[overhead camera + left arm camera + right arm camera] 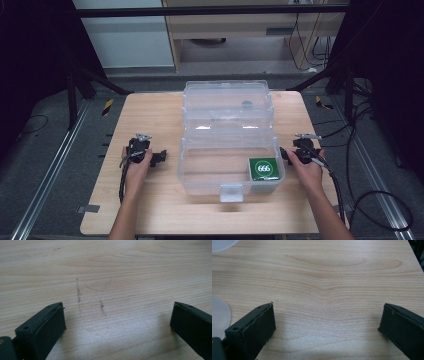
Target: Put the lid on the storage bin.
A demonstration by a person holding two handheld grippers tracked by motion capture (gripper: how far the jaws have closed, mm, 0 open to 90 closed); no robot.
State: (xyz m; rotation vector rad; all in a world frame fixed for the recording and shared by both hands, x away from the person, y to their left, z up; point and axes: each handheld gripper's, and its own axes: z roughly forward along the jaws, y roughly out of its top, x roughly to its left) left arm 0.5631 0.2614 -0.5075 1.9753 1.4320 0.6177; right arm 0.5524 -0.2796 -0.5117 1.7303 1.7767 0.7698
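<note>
Squarely between tools (159, 156), clear box (230, 137)

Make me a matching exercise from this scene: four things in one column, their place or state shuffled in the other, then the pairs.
Things:
1. clear plastic box
2. green 666 pack
3. left gripper
4. right gripper

Places or states:
A. inside the box, near right corner
B. open, on the table left of the box
C. lid raised, mid-table
D. open, by the box's right side

Pairs: 1-C, 2-A, 3-B, 4-D
</note>
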